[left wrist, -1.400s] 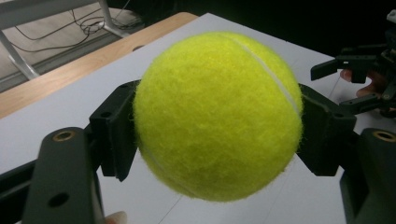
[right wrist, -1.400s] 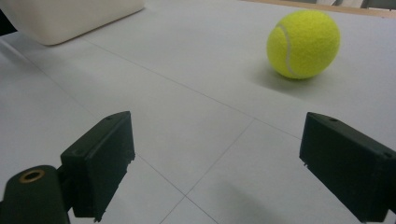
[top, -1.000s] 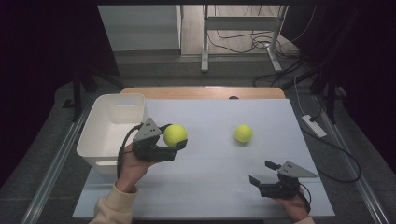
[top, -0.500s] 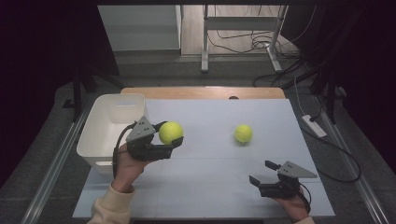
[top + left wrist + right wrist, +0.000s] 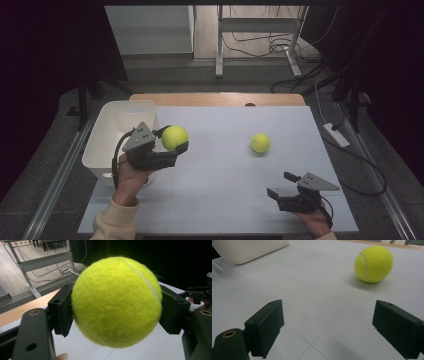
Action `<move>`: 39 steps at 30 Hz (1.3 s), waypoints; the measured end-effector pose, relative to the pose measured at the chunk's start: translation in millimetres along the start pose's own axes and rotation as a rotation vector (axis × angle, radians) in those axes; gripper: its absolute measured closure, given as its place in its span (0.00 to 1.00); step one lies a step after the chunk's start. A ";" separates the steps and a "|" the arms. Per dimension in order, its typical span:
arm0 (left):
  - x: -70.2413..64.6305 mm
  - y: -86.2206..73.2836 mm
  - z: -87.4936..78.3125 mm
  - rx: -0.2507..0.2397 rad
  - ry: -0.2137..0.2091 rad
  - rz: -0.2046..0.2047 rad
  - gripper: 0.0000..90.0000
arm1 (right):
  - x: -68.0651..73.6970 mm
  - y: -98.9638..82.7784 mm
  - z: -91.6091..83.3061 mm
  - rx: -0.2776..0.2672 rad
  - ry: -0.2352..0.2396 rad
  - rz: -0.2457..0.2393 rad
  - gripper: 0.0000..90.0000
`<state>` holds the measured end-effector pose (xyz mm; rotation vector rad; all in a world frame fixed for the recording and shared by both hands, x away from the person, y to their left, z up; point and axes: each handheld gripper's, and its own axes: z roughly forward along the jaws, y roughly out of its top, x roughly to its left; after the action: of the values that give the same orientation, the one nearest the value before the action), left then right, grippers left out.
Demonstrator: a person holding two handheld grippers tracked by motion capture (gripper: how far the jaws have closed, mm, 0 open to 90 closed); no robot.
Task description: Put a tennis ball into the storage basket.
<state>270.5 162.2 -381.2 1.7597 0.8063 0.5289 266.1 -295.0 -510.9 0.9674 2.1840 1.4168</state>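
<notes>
My left gripper is shut on a yellow tennis ball, held above the table just right of the white bin. In the left gripper view the ball sits squeezed between both black jaws. A second tennis ball lies on the white table right of centre. My right gripper rests near the front right of the table, open, with nothing between its fingers. In the right gripper view that second ball lies ahead and to the right of the jaws.
The white bin stands at the table's left edge. A wooden strip runs along the far edge of the table. Cables and a metal frame lie on the floor beyond.
My left gripper has carried the held ball a little to the left, toward the bin. The right gripper and the loose ball have stayed where they were.
</notes>
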 end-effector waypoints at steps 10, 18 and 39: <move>5.5 0.8 -8.1 -0.028 0.027 -0.007 0.29 | -0.2 0.3 -1.0 -0.008 -0.006 -0.003 0.12; 9.9 1.7 -15.3 -0.048 0.050 -0.010 0.29 | -0.3 -0.1 -0.6 -0.006 -0.008 -0.003 0.12; 26.8 -0.2 -29.6 -0.071 0.107 -0.045 0.29 | 0.3 -0.1 -0.6 -0.002 -0.011 -0.001 0.12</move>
<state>268.0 201.1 -372.8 1.6550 0.8891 0.6188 265.4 -295.3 -510.7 0.9705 2.1747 1.4096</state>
